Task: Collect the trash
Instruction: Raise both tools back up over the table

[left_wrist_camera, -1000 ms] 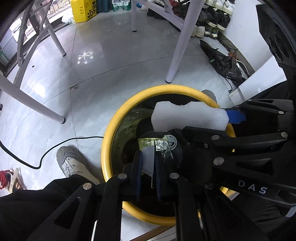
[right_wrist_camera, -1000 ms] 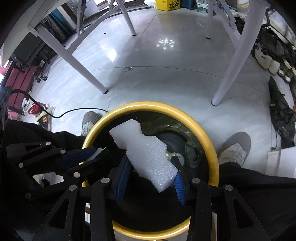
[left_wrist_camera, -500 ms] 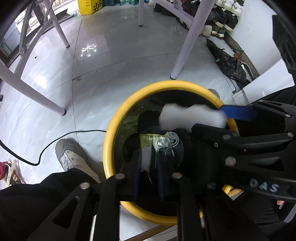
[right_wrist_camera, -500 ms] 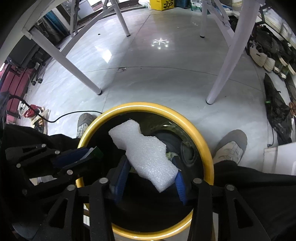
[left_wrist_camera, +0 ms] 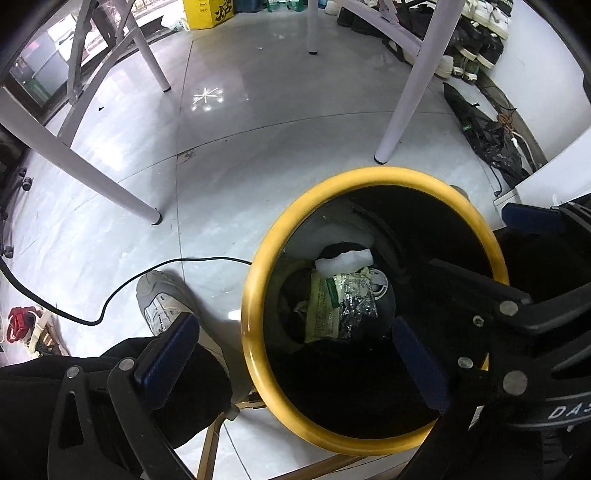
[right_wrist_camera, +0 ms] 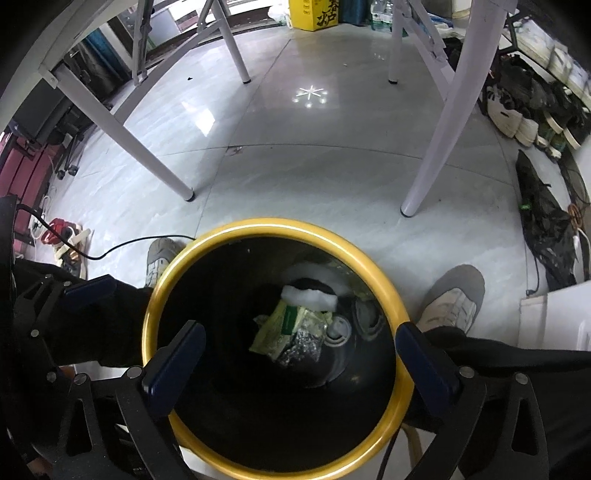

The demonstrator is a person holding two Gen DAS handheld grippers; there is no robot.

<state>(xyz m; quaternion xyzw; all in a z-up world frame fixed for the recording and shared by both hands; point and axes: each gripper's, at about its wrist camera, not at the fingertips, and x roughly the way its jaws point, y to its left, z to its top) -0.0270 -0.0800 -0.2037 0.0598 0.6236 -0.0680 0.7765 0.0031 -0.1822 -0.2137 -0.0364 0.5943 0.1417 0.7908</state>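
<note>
Yellow box [right_wrist_camera: 313, 14] bears Chinese characters; gripper body reads "DAS"

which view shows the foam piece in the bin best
The right wrist view: the foam lies near the picture's middle at the bottom of the bin, with its top side in view. The left wrist view also shows it, but further off centre, with a wrapper lying just below it.

White foam chunk [left_wrist_camera: 345, 261] and wrapper [left_wrist_camera: 334, 308] inside yellow-rimmed bin [left_wrist_camera: 258, 273] (left gripper [left_wrist_camera: 295, 354] wide apart).
</note>
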